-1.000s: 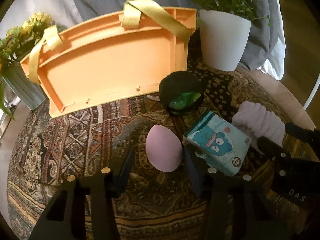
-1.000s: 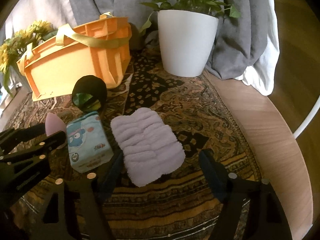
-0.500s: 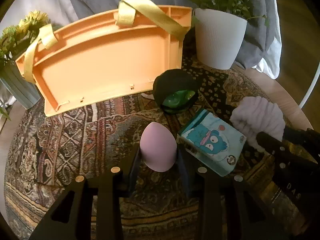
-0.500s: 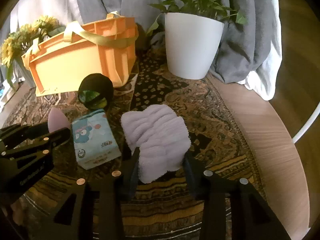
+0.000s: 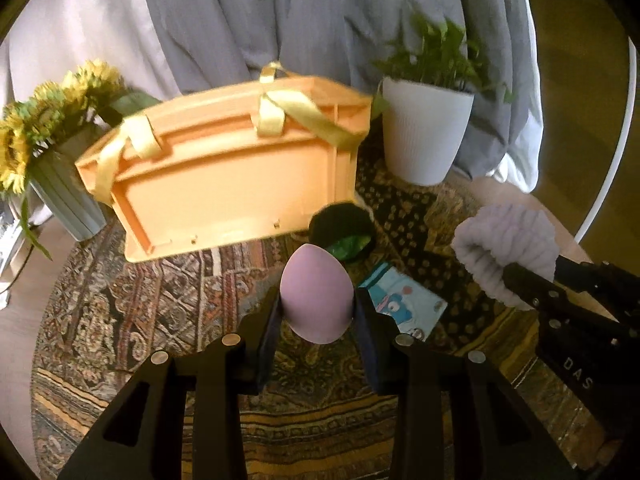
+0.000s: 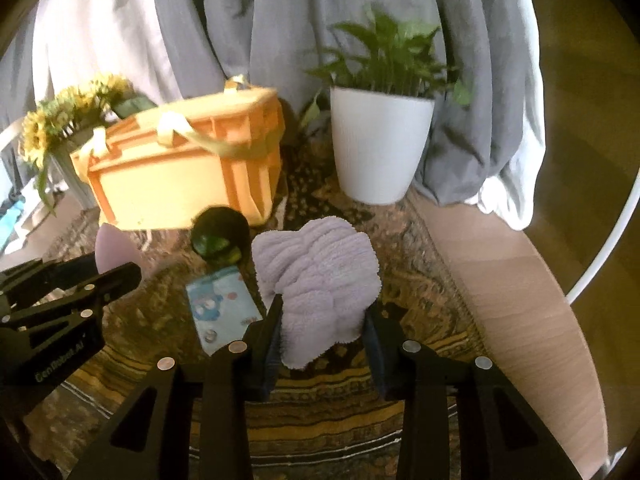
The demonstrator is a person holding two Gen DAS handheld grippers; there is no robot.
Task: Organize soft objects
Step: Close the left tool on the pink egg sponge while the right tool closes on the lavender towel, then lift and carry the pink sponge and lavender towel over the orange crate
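— What are the grippers holding?
— The left gripper (image 5: 318, 312) is clamping the pink sponge egg (image 5: 317, 294) above the patterned rug (image 5: 160, 312); the right gripper (image 6: 322, 330) is pinching the lilac fluffy cloth (image 6: 320, 276), also lifted.
— And around them?
— The orange basket (image 5: 224, 184) is sitting behind, its rim uncovered; tissue pack (image 6: 222, 306) and dark ball (image 6: 219, 236) are lying between.

Dim, warm light; motion blur; fisheye-warped edges.

A patterned woven rug (image 5: 160, 300) is being spread over the round wooden table (image 6: 500, 272). A white ribbed pot with a leafy green plant (image 6: 380, 148) and a grey vase of yellow sunflowers (image 5: 60, 184) are being backed by grey draped curtains (image 5: 300, 20).
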